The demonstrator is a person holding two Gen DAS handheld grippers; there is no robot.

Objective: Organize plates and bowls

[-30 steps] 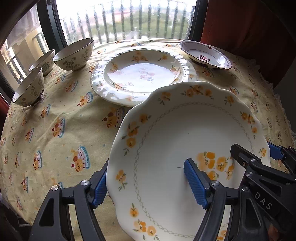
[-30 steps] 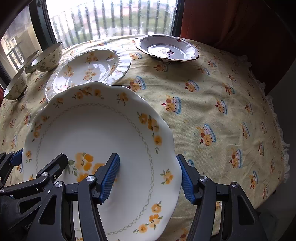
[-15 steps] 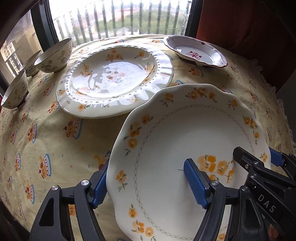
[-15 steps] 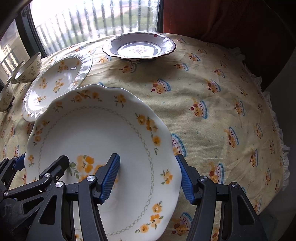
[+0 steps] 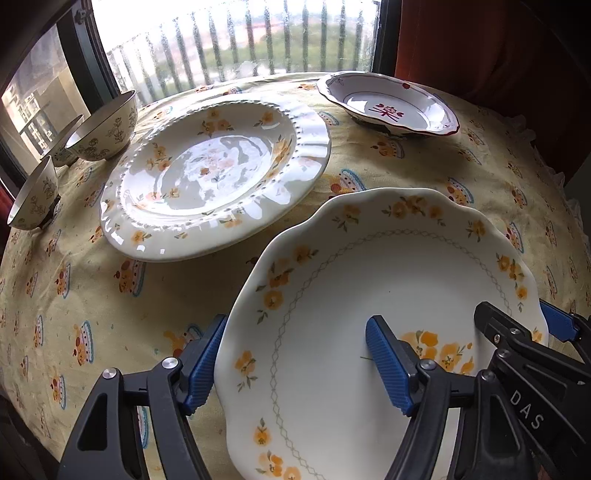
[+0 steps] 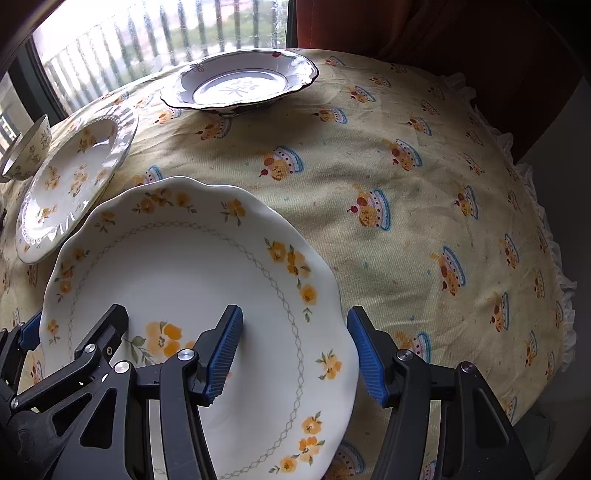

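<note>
I am working over a round table under a yellow tablecloth (image 5: 110, 302) printed with cupcakes, frilled at its edge, set against a barred window (image 5: 236, 44) with a red curtain (image 6: 424, 33) beside it. I count three plates and three bowls (image 5: 105, 131). My left gripper (image 5: 295, 363) and right gripper (image 6: 295, 350) each straddle a rim of the scalloped plate (image 5: 362, 295), one pad above, one beneath; I cannot tell whether they pinch it. The beaded plate (image 5: 218, 173) and red-trimmed plate (image 5: 388, 107) sit beyond.
</note>
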